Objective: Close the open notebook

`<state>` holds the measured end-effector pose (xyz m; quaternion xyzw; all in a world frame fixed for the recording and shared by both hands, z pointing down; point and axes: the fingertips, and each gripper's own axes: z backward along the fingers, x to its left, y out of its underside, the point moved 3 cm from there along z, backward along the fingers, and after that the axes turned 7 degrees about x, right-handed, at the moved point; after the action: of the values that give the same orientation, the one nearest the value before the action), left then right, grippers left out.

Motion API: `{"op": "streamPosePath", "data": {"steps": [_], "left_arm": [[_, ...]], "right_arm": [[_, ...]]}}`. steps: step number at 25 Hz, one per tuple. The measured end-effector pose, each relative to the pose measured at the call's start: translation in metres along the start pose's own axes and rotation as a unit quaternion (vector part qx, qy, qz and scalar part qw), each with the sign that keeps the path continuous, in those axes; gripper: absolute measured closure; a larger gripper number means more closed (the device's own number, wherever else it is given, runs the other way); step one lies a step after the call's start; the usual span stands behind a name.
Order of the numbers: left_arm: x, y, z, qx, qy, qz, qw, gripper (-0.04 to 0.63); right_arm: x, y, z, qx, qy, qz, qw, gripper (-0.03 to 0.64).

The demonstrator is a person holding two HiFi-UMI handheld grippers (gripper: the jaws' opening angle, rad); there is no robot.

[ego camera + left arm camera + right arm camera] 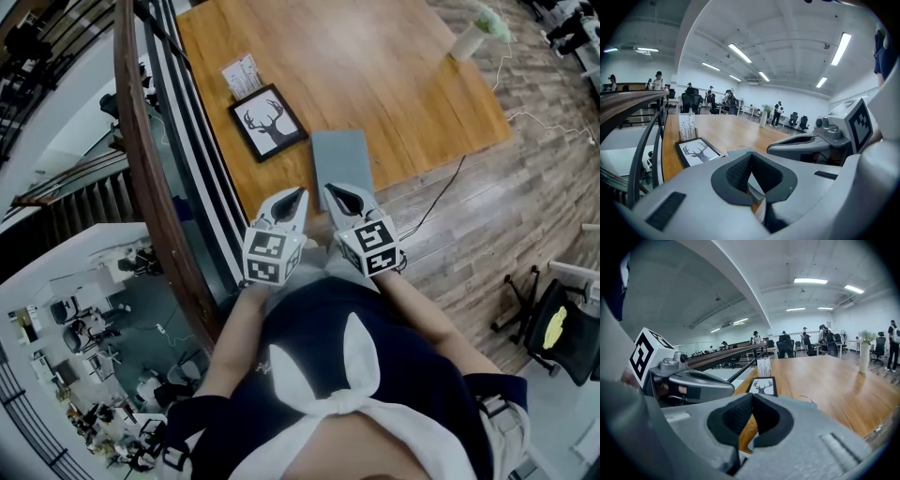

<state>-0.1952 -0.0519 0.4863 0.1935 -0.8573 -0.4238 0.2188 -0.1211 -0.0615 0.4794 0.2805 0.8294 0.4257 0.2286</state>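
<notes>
Head view: the flat grey rectangular notebook (341, 167) looks closed already, long axis running straight away from the person. Right gripper (331, 191) sits at its near edge, left gripper (300, 194) just off its near-left corner. Both are pressed together on nothing.

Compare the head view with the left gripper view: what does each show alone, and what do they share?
Head view only: the grey notebook's whole closed cover, the white knotted cloth at the person's waist, and the marker cube of the left gripper. Left gripper view only: ceiling light strips and people standing at the back. Both: the deer picture, the wooden table and the right gripper.
</notes>
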Motion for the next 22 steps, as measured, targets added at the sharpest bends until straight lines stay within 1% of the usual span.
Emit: {"op": "streamPosePath", "data": {"steps": [6, 12, 22], "left_arm": [[-0.002, -0.024, 0.001, -0.025, 0.006, -0.008, 0.9996, 0.578], [-0.001, -0.039, 0.004, -0.035, 0.012, -0.023, 0.9991, 0.577], [0.004, -0.037, 0.003, -0.028, 0.009, -0.033, 0.999, 0.577]], "right_arm": [[-0.001, -0.009, 0.002, -0.008, 0.009, 0.005, 1.0, 0.62], [-0.002, -0.016, 0.001, -0.012, 0.016, 0.004, 1.0, 0.62], [-0.002, -0.018, -0.001, -0.003, 0.019, 0.008, 1.0, 0.62]]}}
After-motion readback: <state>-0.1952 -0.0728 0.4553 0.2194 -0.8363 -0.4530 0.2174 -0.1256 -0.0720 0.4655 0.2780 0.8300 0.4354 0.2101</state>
